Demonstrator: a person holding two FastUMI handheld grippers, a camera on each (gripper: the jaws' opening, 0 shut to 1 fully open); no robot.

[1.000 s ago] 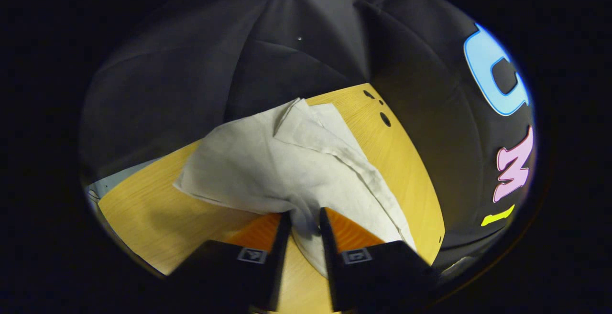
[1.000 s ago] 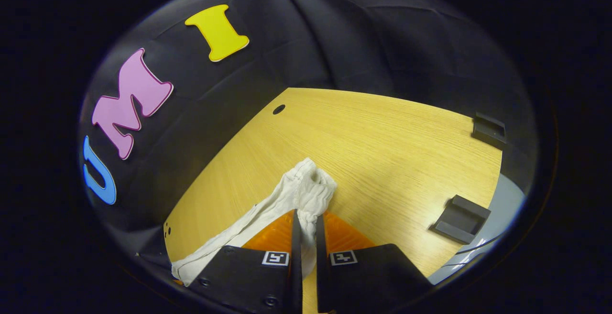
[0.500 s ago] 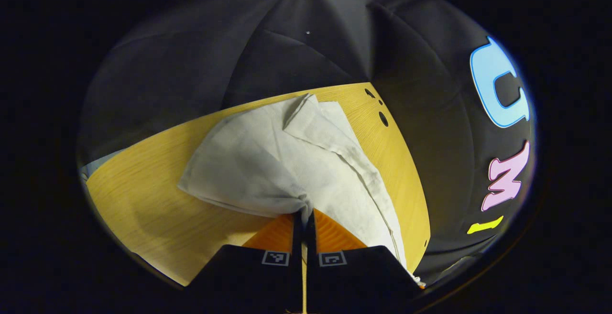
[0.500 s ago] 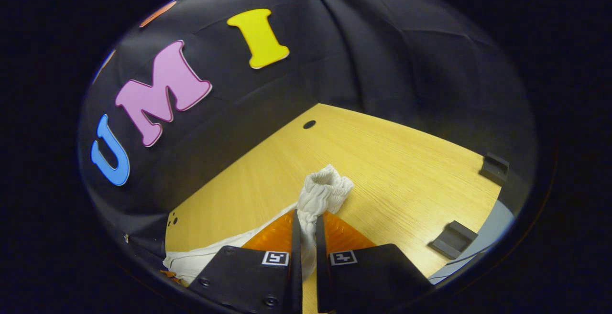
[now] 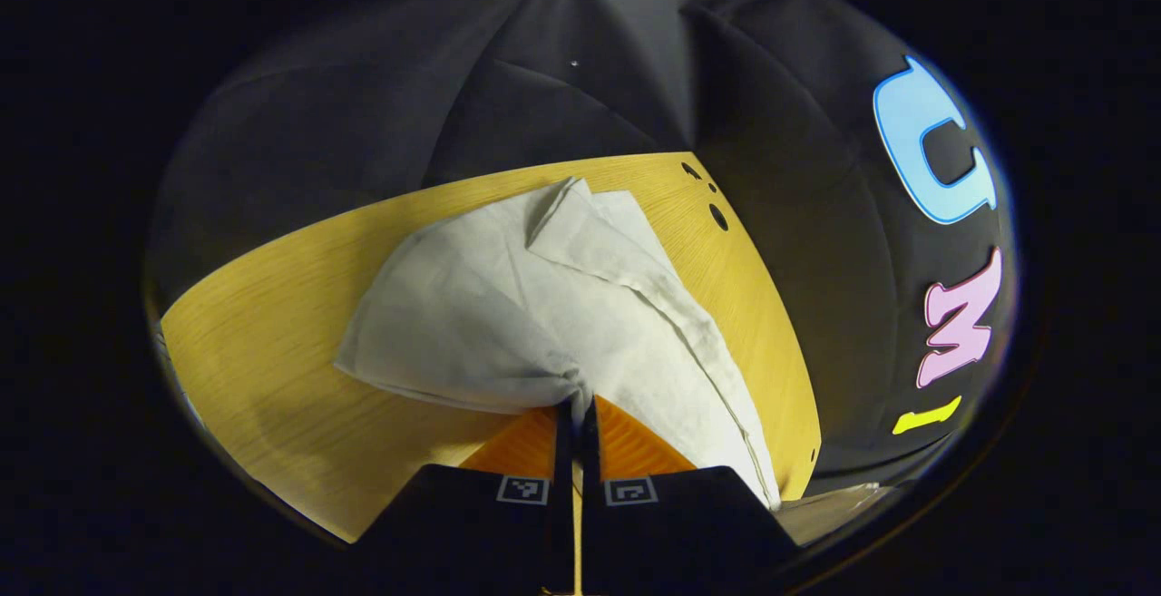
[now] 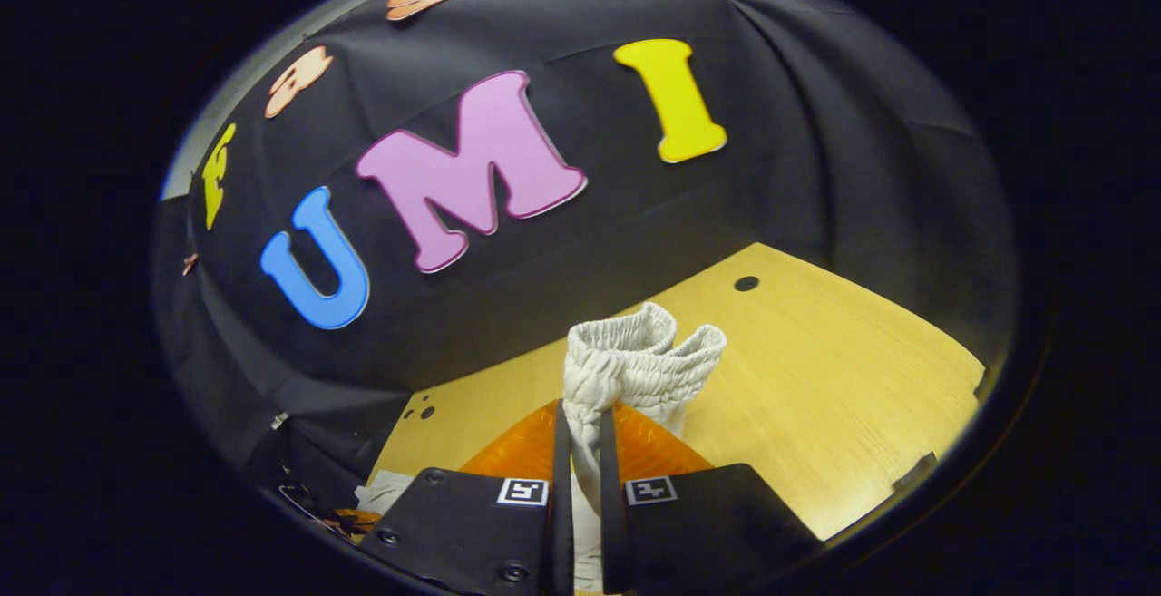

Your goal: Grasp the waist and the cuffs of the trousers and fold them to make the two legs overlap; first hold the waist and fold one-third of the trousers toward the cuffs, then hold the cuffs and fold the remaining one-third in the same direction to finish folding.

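Now the white trousers (image 5: 544, 306) are seen spread out just ahead of the left gripper (image 5: 576, 410), lying on the wooden table (image 5: 272, 351). One fold of the cloth is laid over the rest and runs up and away from the fingers, toward the far corner of the table. A pinch of the cloth is held tight between the two fingers of the left gripper, which are pressed almost together with only a thin bit of cloth between them. From that pinch the cloth is pulled into small wrinkles, and it fans out to the left and to the right of the tool.

In the right gripper view the bunched waist (image 6: 635, 360) of the trousers is seen sticking up just above the right gripper (image 6: 580, 424). The stretchy band is gathered into many tiny folds and is lifted off the table. It is squeezed between the two fingers of that gripper, which are closed on it with the cloth filling the narrow gap. More of the white cloth can be seen low down to the left of the tool, near the table's edge.

Past the waist, bare table (image 6: 816, 378) is seen ahead and to the right. A small dark hole (image 6: 746, 283) is set in the wood farther ahead. Behind it the black booth wall (image 6: 816, 170) is hung.
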